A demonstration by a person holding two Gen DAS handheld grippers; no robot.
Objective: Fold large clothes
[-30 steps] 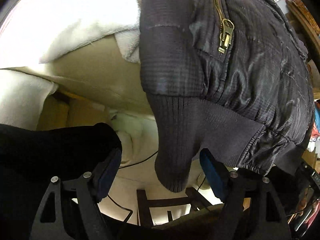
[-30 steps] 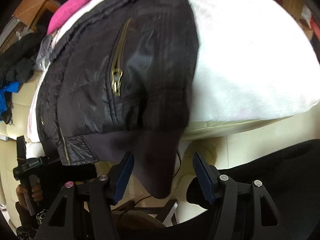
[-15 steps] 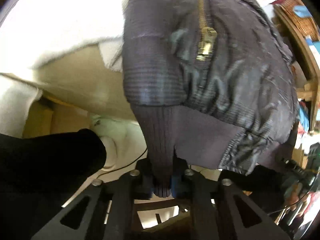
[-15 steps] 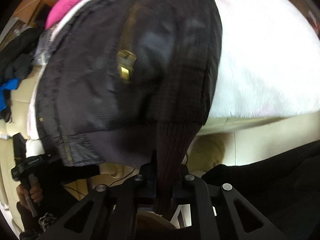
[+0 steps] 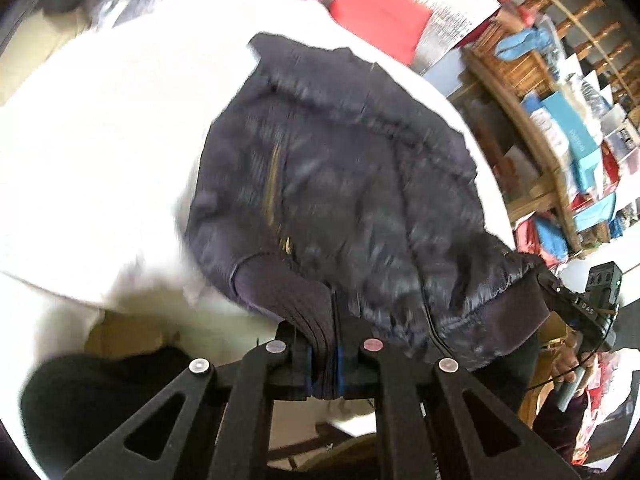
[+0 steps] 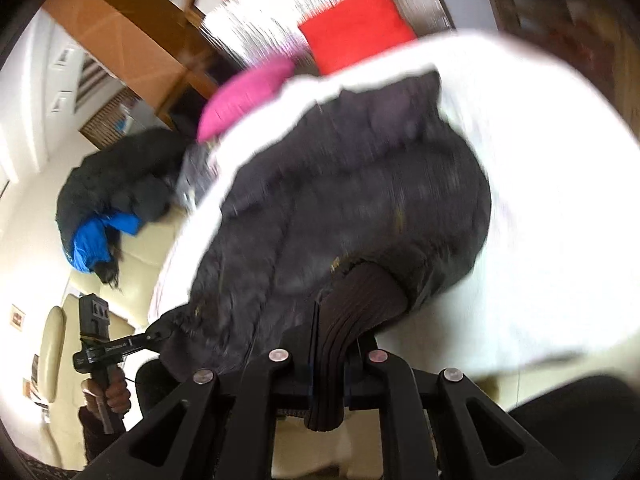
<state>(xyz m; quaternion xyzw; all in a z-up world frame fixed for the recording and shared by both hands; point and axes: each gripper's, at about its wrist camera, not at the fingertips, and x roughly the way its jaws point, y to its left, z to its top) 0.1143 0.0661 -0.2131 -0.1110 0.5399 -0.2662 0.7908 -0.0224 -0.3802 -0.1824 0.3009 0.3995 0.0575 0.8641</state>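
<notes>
The jacket (image 5: 352,208) fills the middle of both views, a dark quilted one lying on a white cover (image 5: 100,152), its ribbed cuffs drawn down to the bottom centre. The left gripper (image 5: 324,364) is clamped on one cuff (image 5: 288,292); the right gripper (image 6: 328,372) is clamped on the other cuff (image 6: 360,304), the knit bunched between the pads.

Only the left view shows wooden shelves (image 5: 560,128) packed with boxes at the right edge, and the other gripper's handle in a hand (image 5: 568,364) at lower right. Only the right view shows a black and blue garment (image 6: 108,208) heaped at mid left and a brown table (image 6: 132,40) at upper left. A pink cushion (image 6: 244,96) and a red cushion (image 6: 352,28) sit beyond the cover's far edge in both.

A second ago both sets of jaws stood wide around hanging cuffs; they have just been closing and now pinch them. The jacket has dropped lower in frame, showing its collar and the room beyond, and the picture is blurred.
</notes>
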